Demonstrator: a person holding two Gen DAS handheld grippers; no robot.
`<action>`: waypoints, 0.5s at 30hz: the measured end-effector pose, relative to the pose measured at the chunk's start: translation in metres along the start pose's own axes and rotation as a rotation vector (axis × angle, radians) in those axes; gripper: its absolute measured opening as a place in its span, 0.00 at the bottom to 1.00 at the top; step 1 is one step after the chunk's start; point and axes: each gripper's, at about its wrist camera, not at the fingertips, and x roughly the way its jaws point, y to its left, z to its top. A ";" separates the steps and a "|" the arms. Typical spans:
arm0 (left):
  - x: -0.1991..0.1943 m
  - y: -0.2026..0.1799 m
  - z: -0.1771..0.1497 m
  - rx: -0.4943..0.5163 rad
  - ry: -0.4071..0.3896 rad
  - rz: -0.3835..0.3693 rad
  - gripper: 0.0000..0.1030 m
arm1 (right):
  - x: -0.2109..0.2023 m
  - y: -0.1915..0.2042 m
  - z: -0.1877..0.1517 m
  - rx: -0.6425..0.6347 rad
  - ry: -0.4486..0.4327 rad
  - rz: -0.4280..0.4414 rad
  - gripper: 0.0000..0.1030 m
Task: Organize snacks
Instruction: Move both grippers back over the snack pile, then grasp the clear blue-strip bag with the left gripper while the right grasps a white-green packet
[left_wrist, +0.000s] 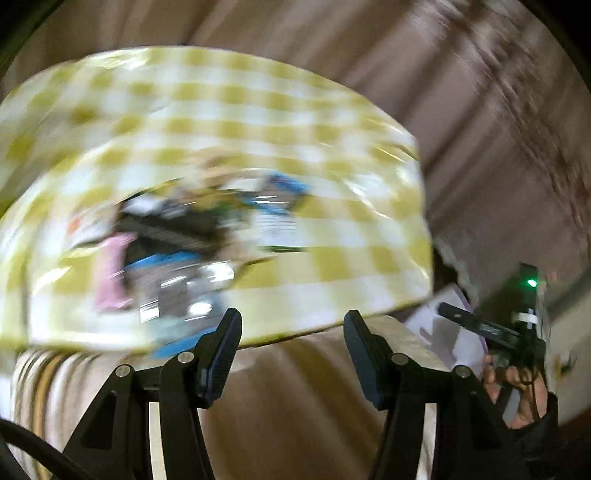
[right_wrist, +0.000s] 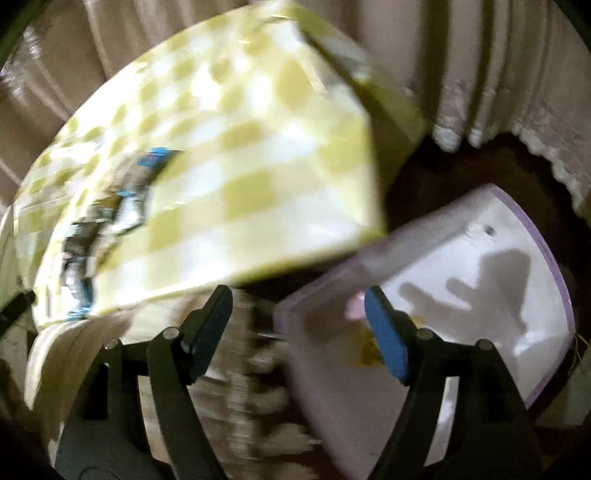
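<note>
A desk (left_wrist: 229, 122) draped in a yellow-and-white checked cloth fills both wrist views, with a blurred heap of snack packets (left_wrist: 177, 240) lying loose near its middle, apparently the pile waiting to be sorted. Beside the desk's edge sits a white bin with a lilac rim (right_wrist: 480, 266), set low and close, likely to receive the packets. The left gripper (left_wrist: 291, 350) hangs over the desk's near edge, fingers apart and holding nothing. The right gripper (right_wrist: 299, 328) hovers at the bin's rim, fingers apart and empty too.
</note>
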 end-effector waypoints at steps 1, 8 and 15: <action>-0.004 0.021 -0.002 -0.043 -0.002 0.016 0.63 | 0.001 0.015 0.003 -0.020 0.003 0.029 0.74; 0.031 0.091 0.001 -0.242 0.137 -0.005 0.67 | 0.022 0.125 0.019 -0.219 0.091 0.205 0.75; 0.083 0.099 0.017 -0.256 0.256 -0.005 0.67 | 0.062 0.159 0.026 -0.259 0.131 0.177 0.79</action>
